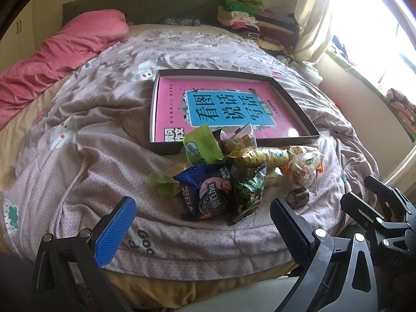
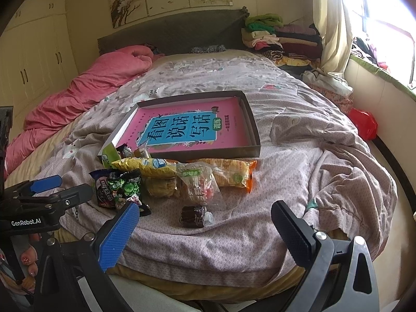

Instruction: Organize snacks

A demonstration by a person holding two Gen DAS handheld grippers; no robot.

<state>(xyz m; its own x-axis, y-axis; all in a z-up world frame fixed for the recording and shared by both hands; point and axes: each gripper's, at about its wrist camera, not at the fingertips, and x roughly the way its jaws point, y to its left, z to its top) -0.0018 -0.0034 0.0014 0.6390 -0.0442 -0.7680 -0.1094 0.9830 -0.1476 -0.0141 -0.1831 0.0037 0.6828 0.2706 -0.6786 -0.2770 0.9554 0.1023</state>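
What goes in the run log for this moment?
left gripper open | right gripper open | snack packets piled before shallow brown cardboard tray

One shallow box (image 2: 256, 140); one pink book (image 2: 182, 127) inside; roughly eight snack packets (image 2: 153, 166) heaped; two pink quilts cannot be separated.

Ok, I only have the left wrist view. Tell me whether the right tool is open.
Observer: The right tool is wide open, with nothing between its fingers.
Operator: Say what's behind the clear bag.
Observer: A long yellow packet with an orange end lies along the box's near wall, outside it.
Operator: Report anything beside the bed on the window side.
Observer: Something red sits between the bed and the window wall.
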